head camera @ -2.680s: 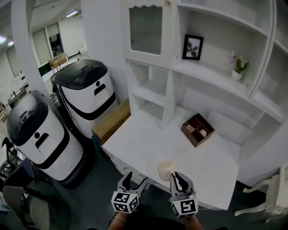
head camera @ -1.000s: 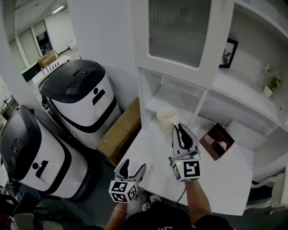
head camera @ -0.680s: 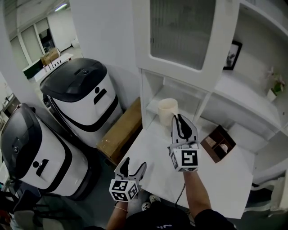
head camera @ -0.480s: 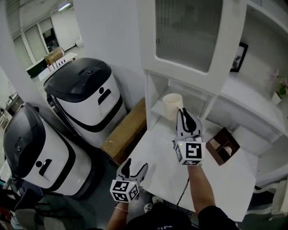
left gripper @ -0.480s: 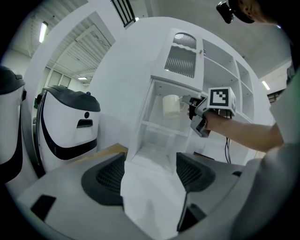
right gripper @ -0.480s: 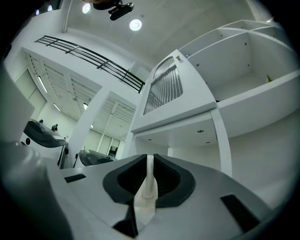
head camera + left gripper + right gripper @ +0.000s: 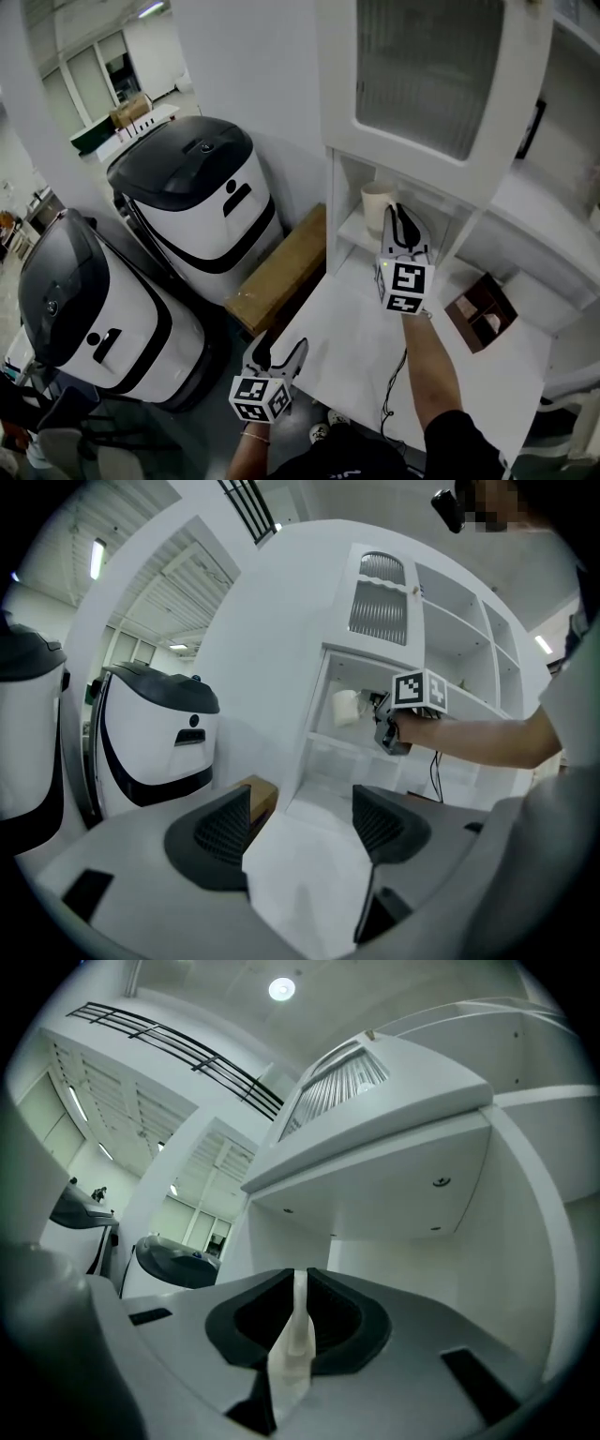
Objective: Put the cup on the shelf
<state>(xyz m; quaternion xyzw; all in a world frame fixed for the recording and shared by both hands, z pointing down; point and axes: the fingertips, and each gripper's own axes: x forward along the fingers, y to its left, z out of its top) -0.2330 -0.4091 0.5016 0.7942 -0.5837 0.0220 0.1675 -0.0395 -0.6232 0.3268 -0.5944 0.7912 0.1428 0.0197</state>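
A cream cup (image 7: 376, 202) hangs in the mouth of the open shelf compartment (image 7: 354, 230) under the glass-door cabinet. My right gripper (image 7: 395, 214) is shut on the cup's wall, arm stretched out over the table. In the right gripper view the wall shows as a thin cream strip (image 7: 298, 1321) pinched between the dark pads, with the compartment's ceiling above. The left gripper view shows the cup (image 7: 345, 708) held at shelf height by the right gripper (image 7: 384, 726). My left gripper (image 7: 277, 357) stays low at the table's front-left corner, open and empty (image 7: 300, 822).
Two white bins with black lids (image 7: 200, 202) (image 7: 82, 305) stand on the floor at the left. A cardboard box (image 7: 279, 270) lies beside the white table (image 7: 356, 323). A brown divided box (image 7: 482, 313) sits at the table's right. The glass cabinet door (image 7: 427, 70) hangs above the compartment.
My right gripper has carried the cup forward, from above the table into the mouth of the shelf compartment. The left gripper has stayed low by the table's front corner.
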